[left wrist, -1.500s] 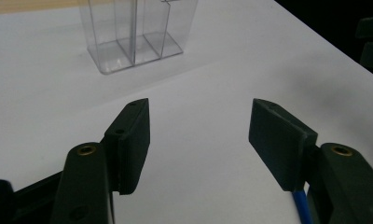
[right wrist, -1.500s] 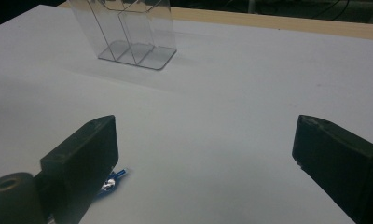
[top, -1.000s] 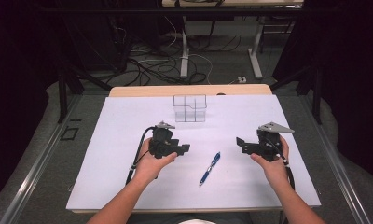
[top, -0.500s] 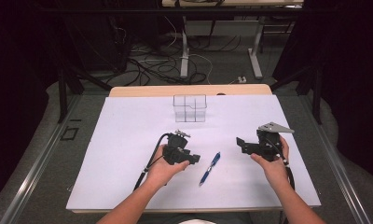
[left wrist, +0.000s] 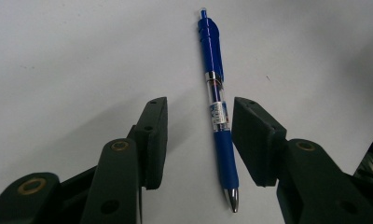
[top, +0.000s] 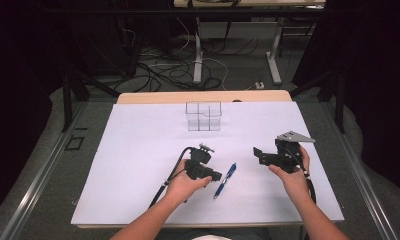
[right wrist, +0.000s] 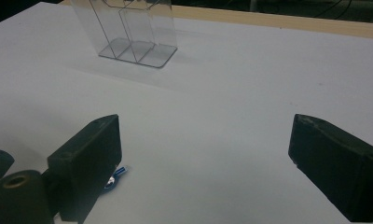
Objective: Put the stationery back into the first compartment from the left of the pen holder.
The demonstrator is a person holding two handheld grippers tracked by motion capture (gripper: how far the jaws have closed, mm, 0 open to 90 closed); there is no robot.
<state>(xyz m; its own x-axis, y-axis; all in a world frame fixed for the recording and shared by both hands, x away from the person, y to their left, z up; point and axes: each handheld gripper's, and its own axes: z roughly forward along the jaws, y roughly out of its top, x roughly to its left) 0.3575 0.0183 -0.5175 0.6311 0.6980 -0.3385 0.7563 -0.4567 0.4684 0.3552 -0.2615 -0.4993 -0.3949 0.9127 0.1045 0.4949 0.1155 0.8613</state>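
Blue retractable pen [top: 225, 180]: lies flat on the white table surface [top: 138, 150], near centre, toward the near edge. Long axis runs diagonally, far-right to near-left. Opaque blue upper barrel and clip [left wrist: 211, 42], clear middle section with a printed label [left wrist: 218, 109], blue grip [left wrist: 226, 154], silver tip [left wrist: 232, 199]. Positioned between two open black jaws in the left gripper view, closer to one pad, contact not discernible.

Clear plastic organiser [top: 203, 116]: stands upright on the far-centre part of the surface, well apart from the pen. Divided into compartments by transparent walls [right wrist: 128, 28]; compartments appear empty.
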